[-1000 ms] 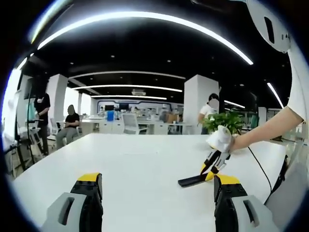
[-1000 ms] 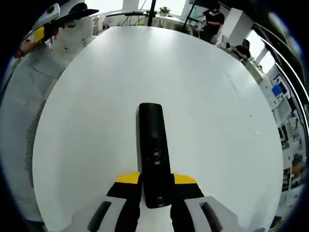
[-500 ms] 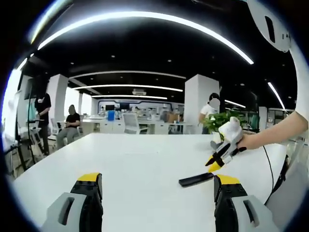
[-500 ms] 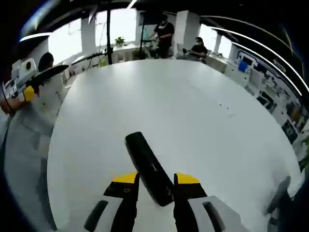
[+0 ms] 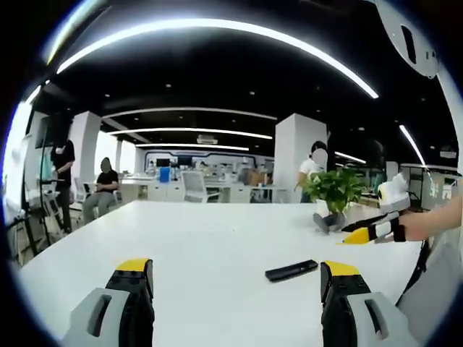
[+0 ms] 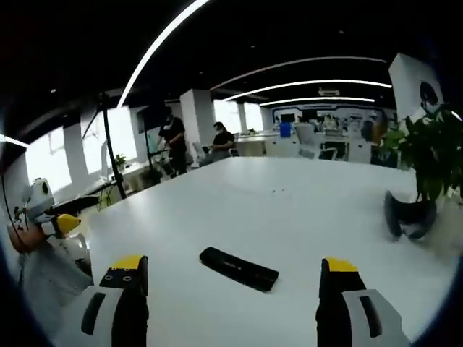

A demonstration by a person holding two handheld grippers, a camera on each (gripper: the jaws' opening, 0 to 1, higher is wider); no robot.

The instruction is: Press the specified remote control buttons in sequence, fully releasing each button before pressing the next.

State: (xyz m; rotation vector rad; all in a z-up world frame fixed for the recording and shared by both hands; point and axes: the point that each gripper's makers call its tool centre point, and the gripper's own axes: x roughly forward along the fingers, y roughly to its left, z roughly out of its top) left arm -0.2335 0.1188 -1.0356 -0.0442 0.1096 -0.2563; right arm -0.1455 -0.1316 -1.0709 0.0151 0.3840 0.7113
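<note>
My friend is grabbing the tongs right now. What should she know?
Left tongs: open, holding nothing, low over the white table.
Right tongs: open, holding nothing, off the remote.
The slim black remote control lies flat on the table, between and ahead of the right tongs' jaws, touched by nothing. A potted green plant stands behind it.
Done: cannot tell which buttons were pressed.
Left: probably check the sequence, then press and release each button.
</note>
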